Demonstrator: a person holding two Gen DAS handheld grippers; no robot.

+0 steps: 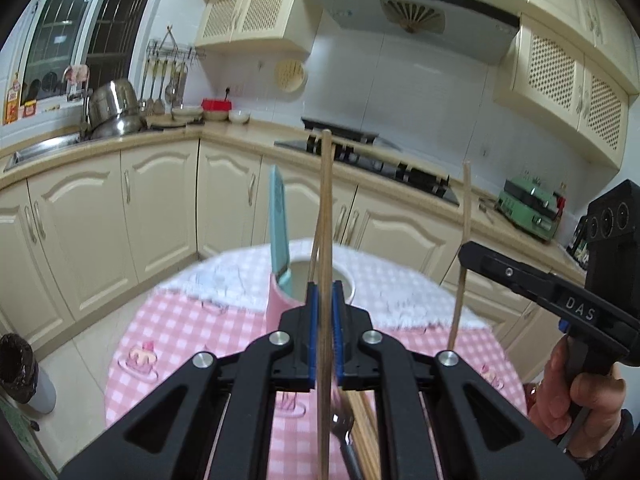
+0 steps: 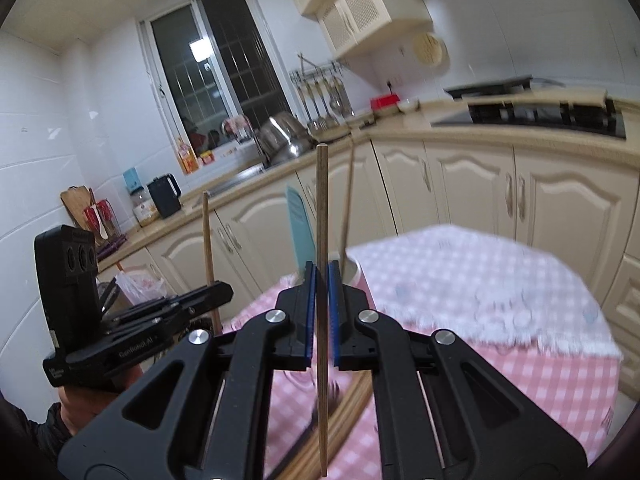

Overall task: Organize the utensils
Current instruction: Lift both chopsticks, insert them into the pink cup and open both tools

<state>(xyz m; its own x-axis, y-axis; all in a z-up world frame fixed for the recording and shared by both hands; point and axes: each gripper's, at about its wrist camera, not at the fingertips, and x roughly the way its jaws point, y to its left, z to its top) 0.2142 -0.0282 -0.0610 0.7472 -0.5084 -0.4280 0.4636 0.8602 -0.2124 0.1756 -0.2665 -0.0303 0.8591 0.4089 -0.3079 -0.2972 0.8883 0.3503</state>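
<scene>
My left gripper (image 1: 326,288) is shut on a wooden chopstick (image 1: 326,208) that stands upright between its blue pads. Just behind it is a pink holder cup (image 1: 280,300) with a teal spatula (image 1: 279,224) and another stick in it. At the right, my right gripper (image 1: 466,252) pinches a second chopstick (image 1: 464,216). The right wrist view shows the right gripper (image 2: 322,270) shut on that upright chopstick (image 2: 321,220), with the pink cup (image 2: 360,276) and the spatula (image 2: 300,224) partly hidden behind it. My left gripper (image 2: 224,292) appears at the left with its chopstick (image 2: 208,236).
A bundle of loose chopsticks (image 1: 364,420) and a metal fork (image 1: 344,428) lie on the pink checked tablecloth (image 1: 180,340) under my left gripper. Cream cabinets and a counter with a stove (image 1: 360,156) ring the table. A bin (image 1: 24,368) stands on the floor at left.
</scene>
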